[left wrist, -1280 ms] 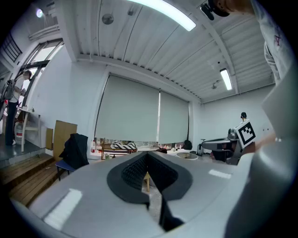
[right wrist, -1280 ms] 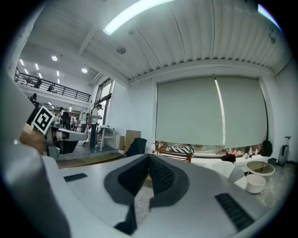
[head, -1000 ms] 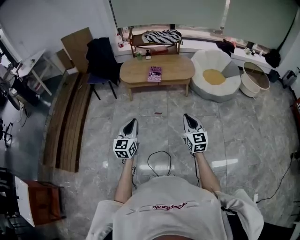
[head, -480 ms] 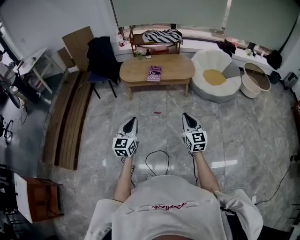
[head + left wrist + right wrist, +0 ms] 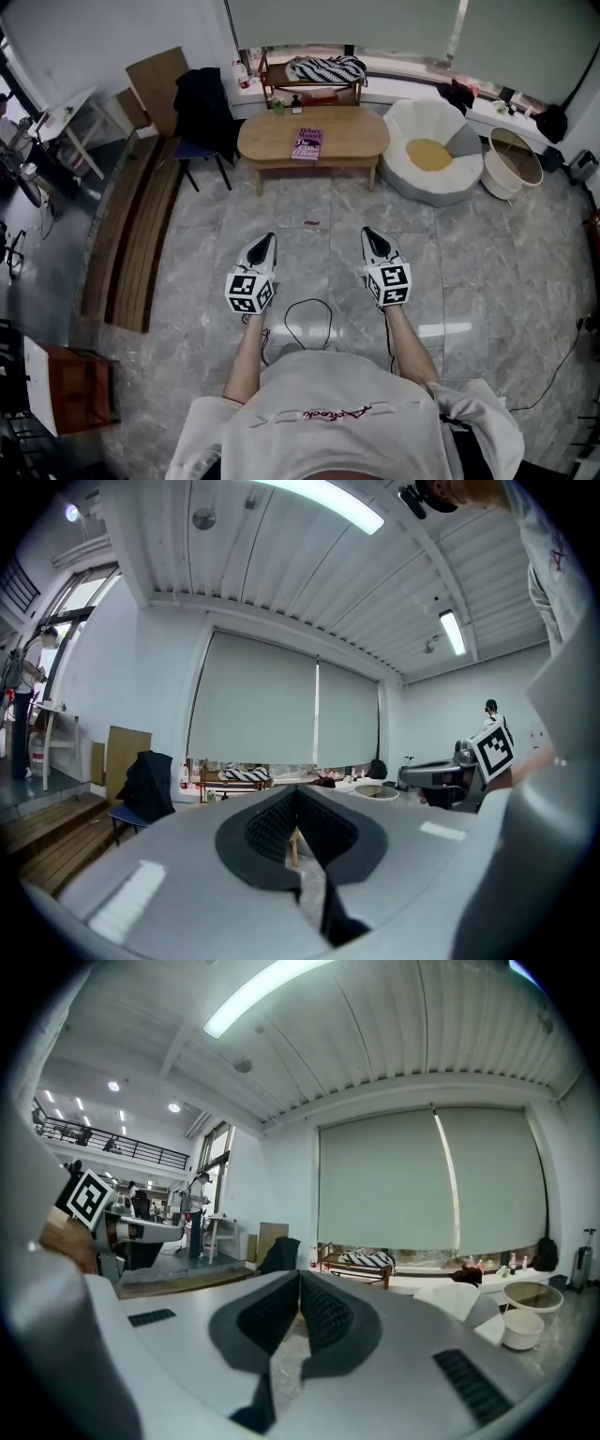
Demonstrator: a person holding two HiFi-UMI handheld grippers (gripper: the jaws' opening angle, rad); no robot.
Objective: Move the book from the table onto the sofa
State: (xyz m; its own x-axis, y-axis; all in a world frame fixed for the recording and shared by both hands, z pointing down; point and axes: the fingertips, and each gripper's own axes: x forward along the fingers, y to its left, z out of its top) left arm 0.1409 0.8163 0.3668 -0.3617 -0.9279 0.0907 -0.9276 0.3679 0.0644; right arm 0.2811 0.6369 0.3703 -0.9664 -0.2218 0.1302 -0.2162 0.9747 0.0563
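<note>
Where the far left of the head view is inspected, wooden planks [image 5: 131, 234] are found laid along the floor. A chair [image 5: 199, 150] draped with a dark jacket [image 5: 199, 111] is placed just beside the left end of the tabletop [image 5: 352, 136].

The left tongs [image 5: 268, 240] are held out level over the grey tiled floor, pointed toward the tabletop and well apart from it. In the left gripper view the two ribbed pads are seen pressed together at the tip, and nothing is gripped between them.

The book [image 5: 307, 144], with a purple cover, is laid flat and face up near the middle of the tabletop, toward its front edge. It is touched by neither tongs. Behind the tabletop, a low shelf [image 5: 309, 89] is topped with a striped cloth [image 5: 324, 70].

A loop of black cable [image 5: 305, 323] is seen on the floor between the person's forearms.

The right tongs [image 5: 367, 232] are held level with the left pair and are likewise pointed toward the tabletop. In the right gripper view their pads are fully closed against each other, and nothing is held.

The white rounded sofa [image 5: 403, 122] is positioned just beside the right end of the tabletop, and a yellow cushion [image 5: 428, 154] is seated in it. A pale round basket [image 5: 511, 178] is placed to its right.
</note>
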